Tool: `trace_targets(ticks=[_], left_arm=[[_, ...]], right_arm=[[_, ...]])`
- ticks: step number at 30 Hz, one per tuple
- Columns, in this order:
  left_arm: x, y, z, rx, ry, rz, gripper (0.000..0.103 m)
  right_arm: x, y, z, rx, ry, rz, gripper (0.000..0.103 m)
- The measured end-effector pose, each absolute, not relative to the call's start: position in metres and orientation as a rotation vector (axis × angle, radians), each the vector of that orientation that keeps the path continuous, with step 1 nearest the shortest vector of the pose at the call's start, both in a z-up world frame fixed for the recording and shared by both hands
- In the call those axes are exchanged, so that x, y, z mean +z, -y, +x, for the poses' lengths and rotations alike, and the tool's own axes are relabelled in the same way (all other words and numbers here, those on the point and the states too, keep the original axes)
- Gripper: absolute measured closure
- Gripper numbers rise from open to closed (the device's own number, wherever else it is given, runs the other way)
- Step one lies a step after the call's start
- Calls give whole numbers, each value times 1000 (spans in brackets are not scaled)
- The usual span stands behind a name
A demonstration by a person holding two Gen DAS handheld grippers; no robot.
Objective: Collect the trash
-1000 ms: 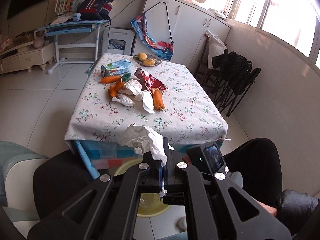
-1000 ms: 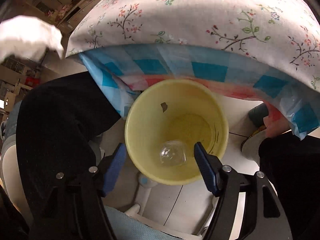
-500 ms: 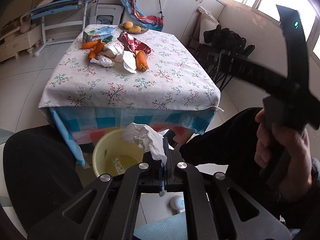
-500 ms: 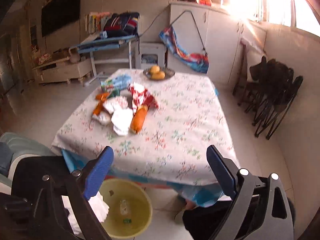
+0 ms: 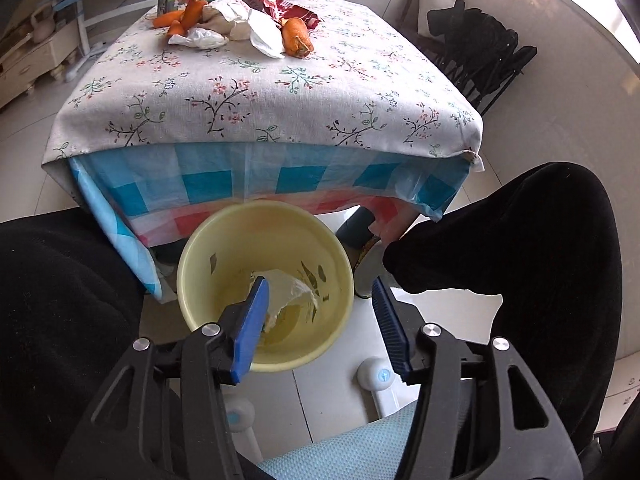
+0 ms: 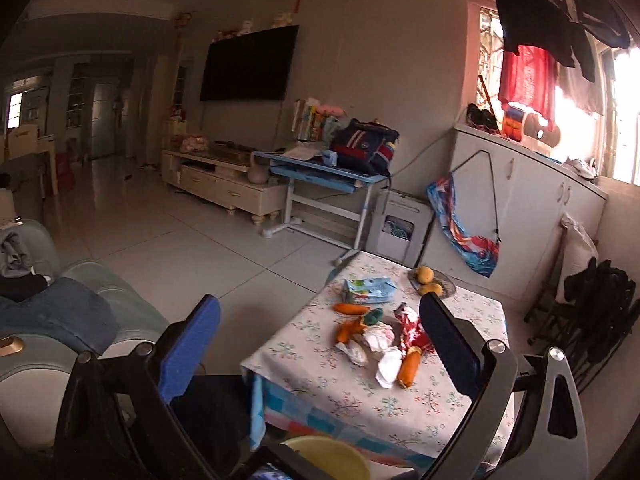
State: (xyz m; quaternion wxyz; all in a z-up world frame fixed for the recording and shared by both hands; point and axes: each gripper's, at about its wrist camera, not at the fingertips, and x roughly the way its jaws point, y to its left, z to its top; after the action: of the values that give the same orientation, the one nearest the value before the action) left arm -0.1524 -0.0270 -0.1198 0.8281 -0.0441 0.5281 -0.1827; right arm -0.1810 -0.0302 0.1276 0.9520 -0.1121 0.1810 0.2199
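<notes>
Directly beneath the left claw, now spread wide, the released tissue is lying in the yellow bin, completing one deposit.

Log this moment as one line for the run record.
left gripper: open over yellow bin | tissue: inside bin | right gripper: open, raised, empty | table: wrappers, carrots remain

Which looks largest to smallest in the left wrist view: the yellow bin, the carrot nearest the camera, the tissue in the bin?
As they appear:
1. yellow bin
2. tissue, inside the bin
3. carrot, on the table

The carrot lies much farther from the camera, so its rank against the tissue is unsure.
</notes>
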Motion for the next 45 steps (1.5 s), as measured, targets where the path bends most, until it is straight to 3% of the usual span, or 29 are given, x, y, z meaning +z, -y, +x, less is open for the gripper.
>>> trace_targets(ticks=[9,15,18,45], left_arm=[[-123,9,-147,-347,-1120,-158,45],[-125,2,-144,-300,-1116,-179,25],[-125,0,-142,-291,-1116,-187,21],[-127,-5,-141,-277,-1107,-226,15]], right_arm=[[134,-25,-206,618,-361,-281,8],[134,-37,-208,642,-382,-285,8],[133,-40,-208,648,-399,-284,8],[134,-55,-212,648,-427,-318,7]])
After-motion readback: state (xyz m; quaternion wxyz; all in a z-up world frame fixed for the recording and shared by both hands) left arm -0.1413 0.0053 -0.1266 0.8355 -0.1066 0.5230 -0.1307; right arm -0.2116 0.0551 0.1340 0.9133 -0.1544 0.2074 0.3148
